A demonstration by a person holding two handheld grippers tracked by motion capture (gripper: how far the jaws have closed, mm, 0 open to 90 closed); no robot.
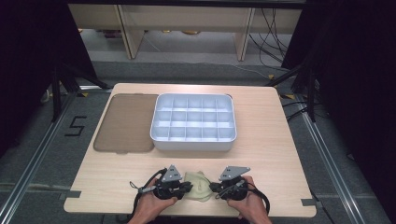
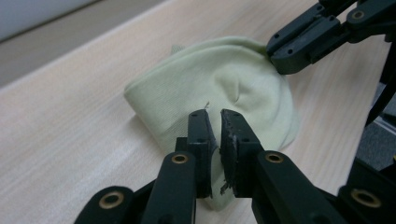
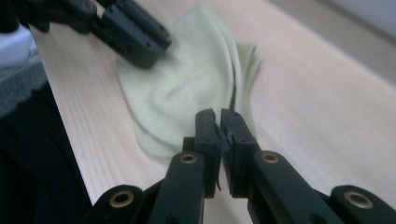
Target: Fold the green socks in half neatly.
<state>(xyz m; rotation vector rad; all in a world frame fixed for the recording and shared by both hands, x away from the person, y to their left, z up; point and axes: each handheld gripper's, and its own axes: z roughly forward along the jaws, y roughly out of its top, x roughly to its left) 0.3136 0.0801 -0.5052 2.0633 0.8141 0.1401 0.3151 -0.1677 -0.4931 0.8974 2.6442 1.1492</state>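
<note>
high view: cloth (image 1: 198, 185) lying at table (image 1: 280, 154) near edge, between left gripper (image 1: 187, 187) and right gripper (image 1: 215, 190) | left gripper view: jaws pinching cloth edge | right gripper view: jaws clenching cloth's opposite edge

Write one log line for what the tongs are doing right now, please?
left tongs: shut on cloth | right tongs: shut on cloth | cloth: on table | tray: untouched

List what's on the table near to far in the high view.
Pale green cloth between left gripper and right gripper → white divided tray, with a brown mat lying to its left at about the same depth.
</note>
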